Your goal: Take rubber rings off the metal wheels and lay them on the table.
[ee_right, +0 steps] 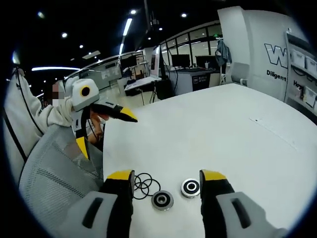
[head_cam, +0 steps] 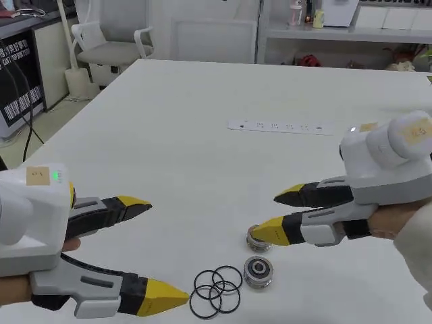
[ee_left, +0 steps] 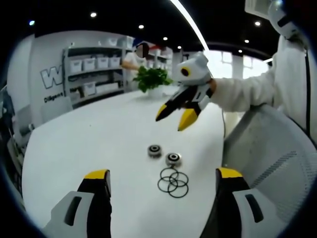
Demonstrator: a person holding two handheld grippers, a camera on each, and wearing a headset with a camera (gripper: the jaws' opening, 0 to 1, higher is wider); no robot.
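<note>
On the table, rubber rings lie left of one metal wheel, another wheel behind.

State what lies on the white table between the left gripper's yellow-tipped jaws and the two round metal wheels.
A cluster of thin black rubber rings, overlapping flat on the table; the left gripper view shows it.

Open-plan office-lab. Large white table, power strip on it beyond right gripper. Swivel chair past table's far edge. Shelving with storage bins ahead-left of left gripper, potted plant straight ahead. Monitor desks far ahead of right gripper; recessed ceiling lights overhead.
</note>
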